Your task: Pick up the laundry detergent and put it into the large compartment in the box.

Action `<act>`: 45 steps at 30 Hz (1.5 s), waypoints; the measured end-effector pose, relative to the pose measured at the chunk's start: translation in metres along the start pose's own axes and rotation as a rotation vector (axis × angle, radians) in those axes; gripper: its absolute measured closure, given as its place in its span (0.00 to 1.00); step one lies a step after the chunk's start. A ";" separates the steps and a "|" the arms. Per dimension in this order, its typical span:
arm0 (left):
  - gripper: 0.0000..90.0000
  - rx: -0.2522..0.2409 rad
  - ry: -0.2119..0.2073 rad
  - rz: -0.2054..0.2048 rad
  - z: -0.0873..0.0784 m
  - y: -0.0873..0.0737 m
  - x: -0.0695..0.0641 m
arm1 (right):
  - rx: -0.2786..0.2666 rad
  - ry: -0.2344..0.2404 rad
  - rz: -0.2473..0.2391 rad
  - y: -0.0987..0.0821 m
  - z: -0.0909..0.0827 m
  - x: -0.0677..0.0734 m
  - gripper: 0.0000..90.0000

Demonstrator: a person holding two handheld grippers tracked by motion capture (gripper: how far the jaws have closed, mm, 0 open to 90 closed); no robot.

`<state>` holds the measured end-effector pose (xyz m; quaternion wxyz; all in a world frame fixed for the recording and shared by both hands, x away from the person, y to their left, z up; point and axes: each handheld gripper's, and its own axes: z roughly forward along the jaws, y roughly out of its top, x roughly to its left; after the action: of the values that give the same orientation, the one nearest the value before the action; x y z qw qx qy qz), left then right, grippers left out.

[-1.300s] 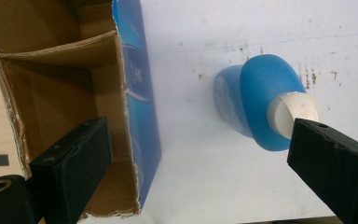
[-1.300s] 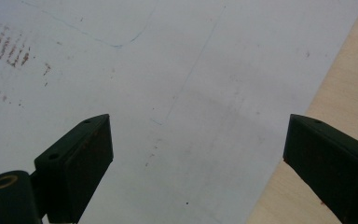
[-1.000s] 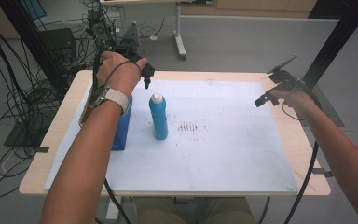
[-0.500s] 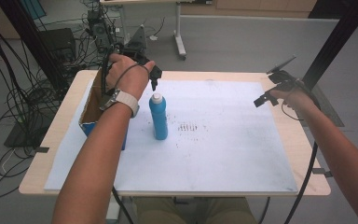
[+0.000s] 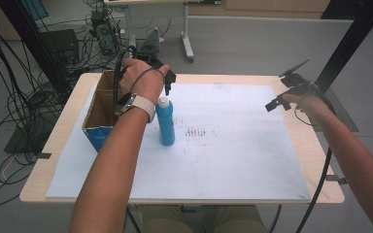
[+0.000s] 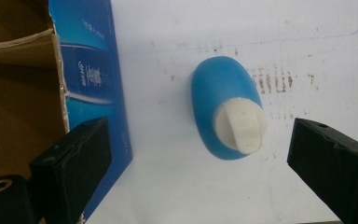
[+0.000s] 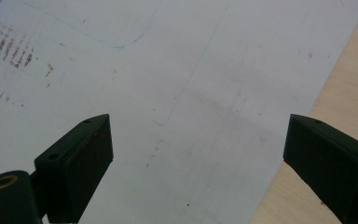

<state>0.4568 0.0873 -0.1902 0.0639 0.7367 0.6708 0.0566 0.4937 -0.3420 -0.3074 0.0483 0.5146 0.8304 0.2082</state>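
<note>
A blue bottle [image 5: 165, 124] with a white cap [image 5: 163, 102] stands upright on the white sheet [image 5: 233, 145], left of the middle. My left gripper [image 5: 167, 83] hovers just above and behind the cap, open. In the left gripper view the bottle [image 6: 223, 112] sits between the wide-apart jaws, seen from above, untouched. An open cardboard box [image 5: 99, 111] with blue printed sides stands just left of the bottle; the box [image 6: 37, 88] fills the left side of the left gripper view. My right gripper [image 5: 279, 99] hangs open over the sheet's right part, holding nothing.
Brown smudges [image 5: 199, 133] mark the sheet right of the bottle. The wooden table edge [image 5: 320, 160] runs along the right; the same table edge [image 7: 345, 93] appears in the right gripper view. Cables and stands crowd the floor at the far left.
My left hand and gripper moved right, from above the box to above the bottle's cap, uncovering the box. The right gripper stayed in place.
</note>
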 end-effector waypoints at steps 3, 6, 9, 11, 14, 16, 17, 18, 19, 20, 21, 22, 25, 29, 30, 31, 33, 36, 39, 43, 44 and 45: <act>0.08 0.004 -0.013 -0.014 0.002 0.000 -0.001 | 0.000 0.001 0.002 0.000 0.000 0.000 0.09; 0.08 0.007 -0.012 -0.018 0.004 0.000 -0.003 | -0.002 0.002 0.000 -0.001 0.000 -0.001 0.09; 0.08 0.009 -0.014 -0.023 0.006 0.001 -0.004 | -0.002 0.002 0.002 -0.001 -0.001 -0.001 0.09; 0.08 0.004 -0.017 -0.028 0.006 0.000 -0.005 | -0.003 0.004 0.001 -0.001 -0.001 -0.002 0.09; 0.08 0.000 -0.019 -0.037 0.008 0.000 -0.007 | -0.004 0.005 0.001 -0.001 0.000 -0.002 0.09; 0.08 -0.001 -0.022 -0.044 0.009 0.000 -0.009 | -0.003 0.006 0.002 -0.001 0.000 -0.002 0.09; 0.08 -0.003 -0.022 -0.047 0.010 0.000 -0.009 | -0.004 0.007 0.001 -0.001 0.000 -0.002 0.09; 0.08 -0.001 -0.020 -0.048 0.010 0.000 -0.010 | -0.005 0.007 0.000 -0.001 0.000 -0.002 0.09; 0.08 -0.003 -0.021 -0.051 0.011 0.000 -0.011 | -0.006 0.008 0.000 -0.001 0.000 -0.002 0.09; 0.08 -0.005 -0.019 -0.051 0.011 0.000 -0.012 | -0.006 0.009 -0.001 -0.002 -0.001 -0.002 0.09; 0.08 -0.005 -0.017 -0.052 0.012 -0.001 -0.013 | -0.007 0.009 0.000 -0.002 -0.001 -0.002 0.09; 0.08 -0.007 -0.017 -0.054 0.012 -0.001 -0.014 | -0.007 0.010 0.000 -0.002 -0.001 -0.002 0.09; 0.08 -0.013 -0.015 -0.059 0.013 -0.001 -0.017 | -0.008 0.012 -0.001 -0.003 0.000 -0.003 0.09; 0.08 -0.015 -0.022 -0.072 0.015 -0.001 -0.020 | -0.007 0.016 -0.002 -0.004 0.001 -0.003 0.09; 0.08 -0.013 -0.033 -0.078 0.017 -0.001 -0.020 | -0.008 0.017 -0.002 -0.004 0.001 -0.003 0.09; 0.08 -0.008 -0.044 -0.084 0.018 -0.001 -0.020 | -0.008 0.018 -0.003 -0.005 0.001 -0.003 0.09; 0.08 -0.005 -0.042 -0.092 0.022 -0.002 -0.019 | -0.009 0.019 -0.001 -0.005 0.001 -0.004 0.09; 0.08 -0.010 -0.024 -0.100 0.024 -0.002 -0.019 | -0.010 0.020 0.002 -0.006 0.001 -0.005 0.09; 0.08 -0.018 -0.022 -0.111 0.024 -0.002 -0.019 | -0.011 0.021 0.000 -0.007 0.001 -0.006 0.09; 0.08 -0.023 -0.021 -0.116 0.024 -0.003 -0.022 | -0.013 0.024 0.001 -0.007 0.001 -0.007 0.09; 0.08 -0.026 -0.021 -0.117 0.025 -0.003 -0.023 | -0.015 0.025 0.002 -0.008 0.001 -0.007 0.09; 0.08 -0.027 -0.020 -0.117 0.025 -0.003 -0.025 | -0.016 0.025 0.002 -0.008 0.001 -0.007 0.09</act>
<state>0.4562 0.0625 -0.2155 0.0839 0.6958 0.7113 0.0543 0.4908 -0.3508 -0.3122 0.0418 0.5122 0.8288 0.2211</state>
